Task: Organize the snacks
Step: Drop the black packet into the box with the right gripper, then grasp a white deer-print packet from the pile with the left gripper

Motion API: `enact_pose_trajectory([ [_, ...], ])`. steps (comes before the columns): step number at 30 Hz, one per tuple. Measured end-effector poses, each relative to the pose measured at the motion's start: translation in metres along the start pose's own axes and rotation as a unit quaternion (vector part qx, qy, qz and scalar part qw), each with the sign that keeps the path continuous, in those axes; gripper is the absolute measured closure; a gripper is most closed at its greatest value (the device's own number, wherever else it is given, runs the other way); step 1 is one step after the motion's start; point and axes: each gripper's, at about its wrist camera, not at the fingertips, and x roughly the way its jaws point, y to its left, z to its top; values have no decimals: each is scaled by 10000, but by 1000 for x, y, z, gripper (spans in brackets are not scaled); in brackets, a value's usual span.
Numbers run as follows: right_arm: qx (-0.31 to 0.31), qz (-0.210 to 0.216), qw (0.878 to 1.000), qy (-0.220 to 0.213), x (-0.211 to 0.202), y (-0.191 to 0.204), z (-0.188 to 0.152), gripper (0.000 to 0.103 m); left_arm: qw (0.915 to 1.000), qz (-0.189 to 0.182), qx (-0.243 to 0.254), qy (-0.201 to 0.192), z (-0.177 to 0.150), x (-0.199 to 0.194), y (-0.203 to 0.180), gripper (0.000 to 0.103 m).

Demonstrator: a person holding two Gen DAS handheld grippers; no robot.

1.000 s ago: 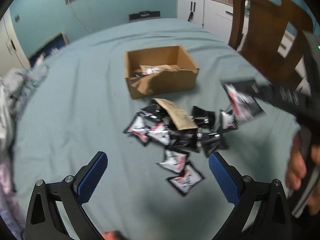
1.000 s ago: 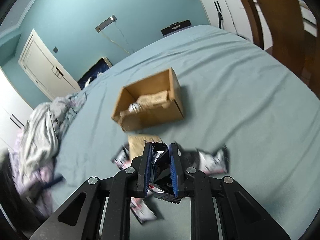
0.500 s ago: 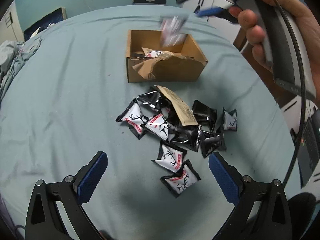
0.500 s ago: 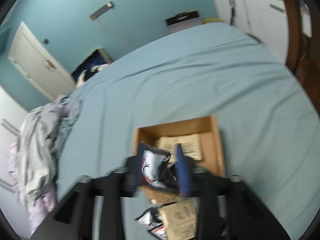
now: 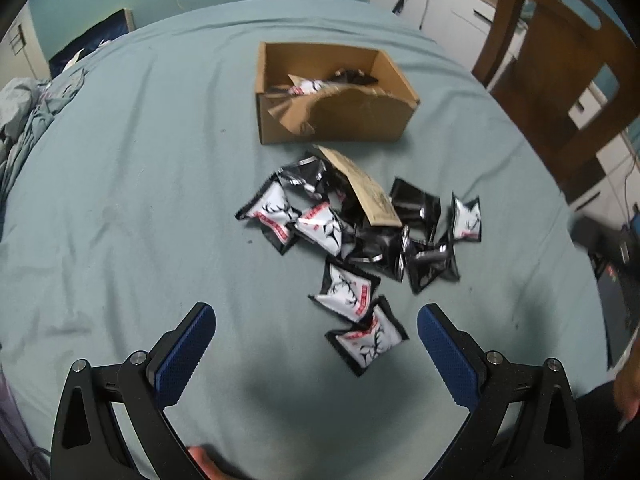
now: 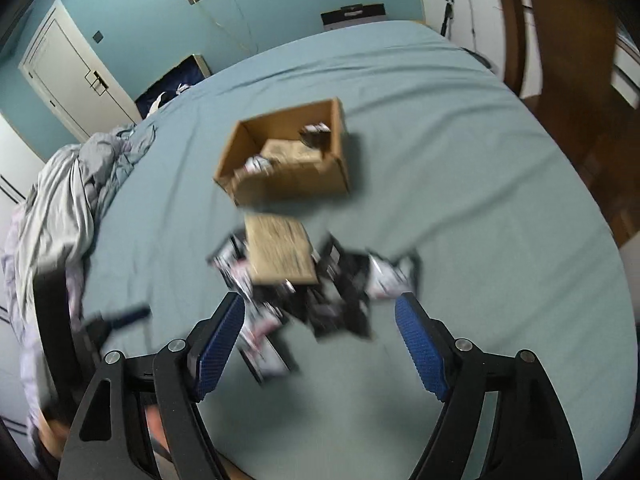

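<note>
We see the snack packets heaped on the teal bedsheet just before the cardboard box, which holds a few more. Our left gripper hangs spread and empty. Only the right view shows our right gripper, empty, jaws opening, and crumpled bedding.

Packets heaped before box; some inside.

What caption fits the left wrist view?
Open left gripper poised over scattered snack packets on a bed, cardboard box beyond.
</note>
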Motion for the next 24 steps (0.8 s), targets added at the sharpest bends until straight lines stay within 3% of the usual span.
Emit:
enact_pose_trajectory([
  [4,-29,-348,9968,-725,-5,-23,-54,26,9992,41,161,371,-7,17,-7,0],
  [6,140,-817,9952,-526,5,-26,-68,26,9983,25,147,563,-11,25,-9,0],
  [10,566,-306,9979,-121,27,-35,-61,26,9962,36,170,849,-16,41,-15,0],
  [13,604,-32,9979,-225,32,-27,-58,26,9946,213,262,983,-19,50,-17,0],
  [18,228,191,9995,-108,41,-24,-66,26,9911,-51,319,1290,-21,65,-26,0],
  [24,207,126,9997,-87,47,-36,-56,26,9838,260,915,1522,-25,95,-59,0],
])
